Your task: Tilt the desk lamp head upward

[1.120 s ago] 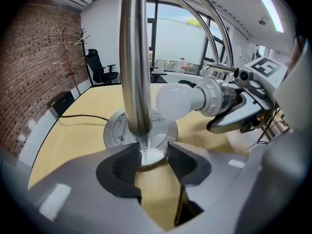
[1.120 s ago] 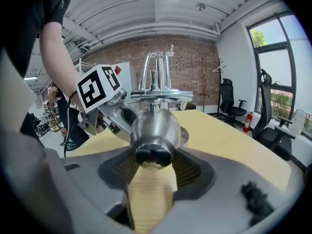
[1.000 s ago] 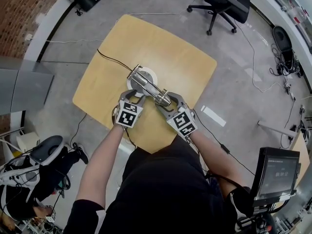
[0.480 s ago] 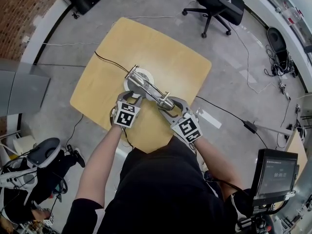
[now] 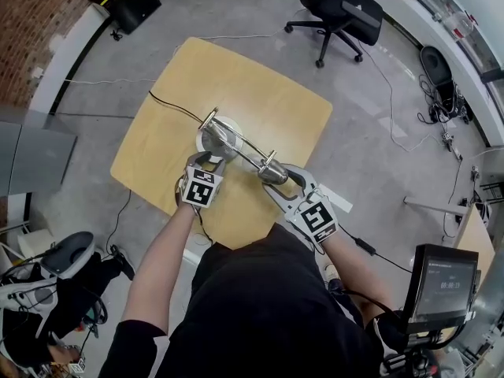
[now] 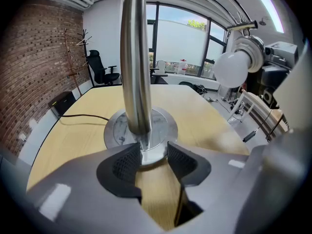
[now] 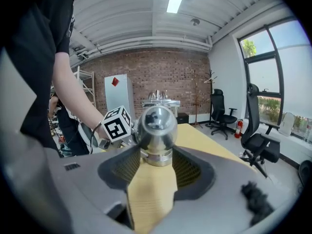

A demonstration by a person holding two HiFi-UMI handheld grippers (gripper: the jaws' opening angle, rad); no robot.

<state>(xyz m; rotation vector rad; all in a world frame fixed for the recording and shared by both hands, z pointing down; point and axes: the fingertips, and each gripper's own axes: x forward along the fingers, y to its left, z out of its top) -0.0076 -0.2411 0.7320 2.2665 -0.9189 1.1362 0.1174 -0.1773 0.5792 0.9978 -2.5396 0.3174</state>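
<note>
Right now my left gripper [image 5: 209,158] is clamped low on the desk lamp's chrome stem [image 6: 134,57], just above the round base [image 6: 165,126]. In the left gripper view both its pads [image 6: 124,162] press the stem from either side, and the jaws stand fairly wide around it. The base sits flat on the wooden table [image 5: 260,105], directly ahead of that gripper, with a black cable [image 5: 169,103] trailing away beyond it.

My right gripper [image 5: 277,178] has the lamp head [image 5: 272,172] between its jaws. In the right gripper view the rounded chrome back of the head fills the gap, and the ribbed pads [image 7: 129,167] touch it on both sides. Seen from the left gripper, the head's white bulb [image 6: 231,69] hangs up and to the right.
</note>
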